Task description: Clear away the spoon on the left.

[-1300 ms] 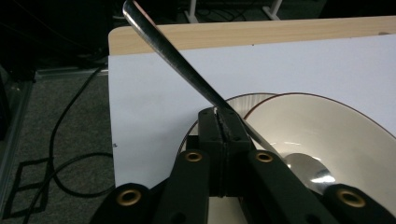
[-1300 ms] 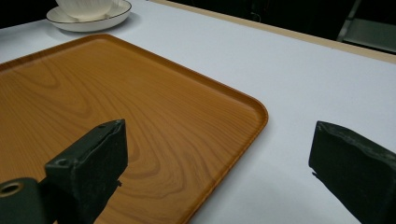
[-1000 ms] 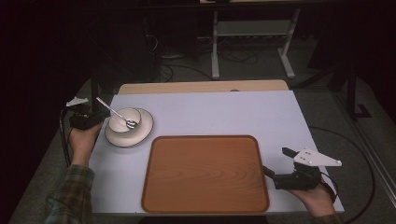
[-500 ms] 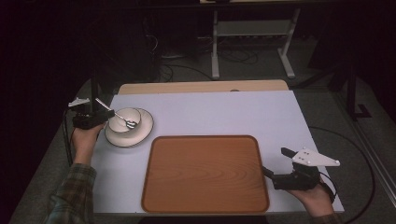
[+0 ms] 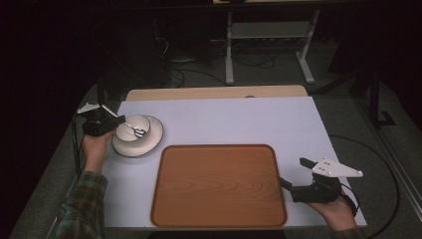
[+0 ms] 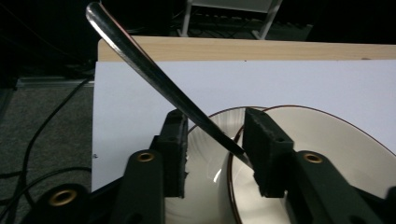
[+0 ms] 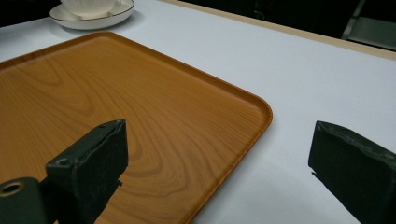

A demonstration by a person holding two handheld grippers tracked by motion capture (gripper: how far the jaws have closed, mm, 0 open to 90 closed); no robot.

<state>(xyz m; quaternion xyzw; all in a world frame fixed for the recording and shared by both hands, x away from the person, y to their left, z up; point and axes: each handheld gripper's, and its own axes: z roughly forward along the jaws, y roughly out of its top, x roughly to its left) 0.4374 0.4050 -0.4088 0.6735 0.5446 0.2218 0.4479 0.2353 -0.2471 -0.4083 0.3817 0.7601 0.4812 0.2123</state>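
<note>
Left gripper point(image 5: 115, 125) sits at the far-left worktop edge, held by the left hand point(image 5: 94, 145), forearm in a plaid sleeve; fingers point(image 6: 173, 149) parted, not clamped. Right gripper point(image 5: 294, 175) rests low at near-right, right hand point(image 5: 334, 209) underneath, fingers point(image 7: 93, 158) spread wide.

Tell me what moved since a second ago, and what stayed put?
The left hand-held gripper crept in toward the cup on the saucer; its open jaws now stand either side of the spoon handle, apparently not clamped. The spoon, cup and saucer did not move. The wooden tray and the open right hand-held gripper stayed put.
</note>
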